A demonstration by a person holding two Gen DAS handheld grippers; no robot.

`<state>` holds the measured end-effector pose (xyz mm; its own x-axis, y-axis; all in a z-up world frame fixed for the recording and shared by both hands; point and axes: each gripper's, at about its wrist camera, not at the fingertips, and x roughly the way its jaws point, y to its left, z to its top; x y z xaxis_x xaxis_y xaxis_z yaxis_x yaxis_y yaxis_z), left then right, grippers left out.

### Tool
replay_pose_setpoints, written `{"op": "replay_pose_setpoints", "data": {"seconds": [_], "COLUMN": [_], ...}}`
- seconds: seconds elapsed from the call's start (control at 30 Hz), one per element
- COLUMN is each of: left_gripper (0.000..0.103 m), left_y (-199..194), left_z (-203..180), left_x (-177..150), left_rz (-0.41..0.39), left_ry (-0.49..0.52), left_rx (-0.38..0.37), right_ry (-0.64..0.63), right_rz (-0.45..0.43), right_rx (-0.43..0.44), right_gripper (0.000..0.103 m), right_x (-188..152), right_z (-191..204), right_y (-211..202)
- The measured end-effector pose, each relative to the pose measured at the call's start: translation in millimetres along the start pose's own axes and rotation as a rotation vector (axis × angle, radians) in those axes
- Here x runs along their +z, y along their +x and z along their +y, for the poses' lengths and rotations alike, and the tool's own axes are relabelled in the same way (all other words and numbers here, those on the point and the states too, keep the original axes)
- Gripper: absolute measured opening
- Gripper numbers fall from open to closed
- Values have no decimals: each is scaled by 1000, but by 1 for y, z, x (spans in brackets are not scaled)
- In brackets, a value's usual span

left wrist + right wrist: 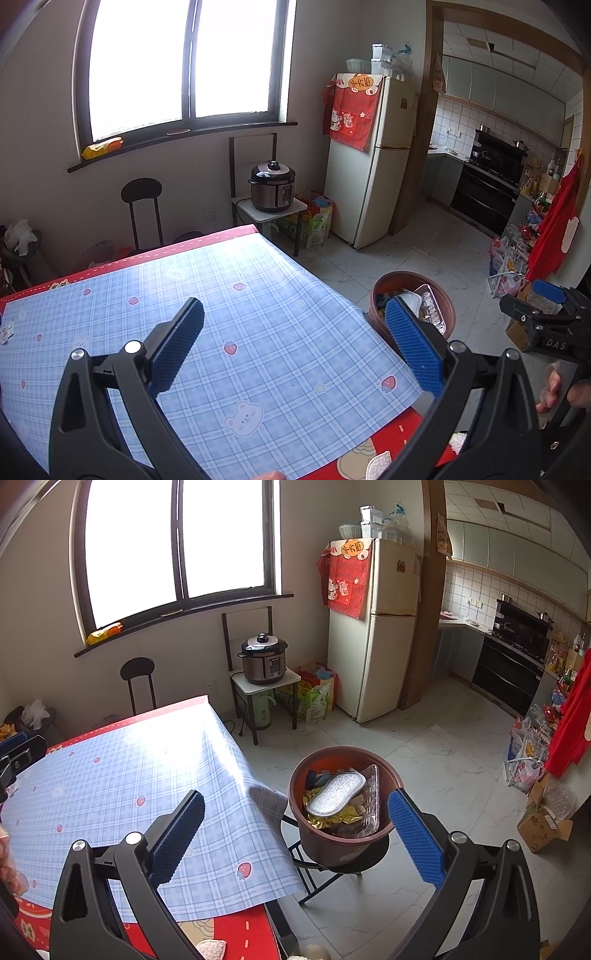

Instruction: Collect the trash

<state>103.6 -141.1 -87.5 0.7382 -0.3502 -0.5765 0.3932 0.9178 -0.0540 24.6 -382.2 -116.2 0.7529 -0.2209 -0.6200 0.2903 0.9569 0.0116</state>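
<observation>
A brown round trash bin (332, 834) stands on a black stool beside the table's right edge. It holds a silver pad (336, 790), a clear plastic tray (369, 797) and yellow wrappers. The bin also shows in the left wrist view (443, 295), partly behind a finger. My left gripper (295, 317) is open and empty above the blue checked tablecloth (221, 314). My right gripper (295, 805) is open and empty, above the table's corner and just left of the bin. The right gripper also shows in the left wrist view (546, 306).
The table (236, 930) has a red cloth under the blue one. A white fridge (384, 635), a pressure cooker (264, 659) on a small stand, bags and a black chair (138, 679) stand along the far wall. Boxes and bags (543, 823) line the right side.
</observation>
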Motion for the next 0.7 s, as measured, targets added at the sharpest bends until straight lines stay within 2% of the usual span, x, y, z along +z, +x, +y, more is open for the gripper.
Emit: {"op": "replay_pose_setpoints", "data": {"seconds": [0.7], "left_gripper": [97], "left_y": [3], "left_z": [-1], "left_x": [1], "left_rz": [5], "left_ry": [-13], "left_rx": [-4], "right_ry": [6], "right_rz": [-2], "right_rx": [3], "right_gripper": [98], "right_x": [4], "right_z": [-5], "right_y": [4]}}
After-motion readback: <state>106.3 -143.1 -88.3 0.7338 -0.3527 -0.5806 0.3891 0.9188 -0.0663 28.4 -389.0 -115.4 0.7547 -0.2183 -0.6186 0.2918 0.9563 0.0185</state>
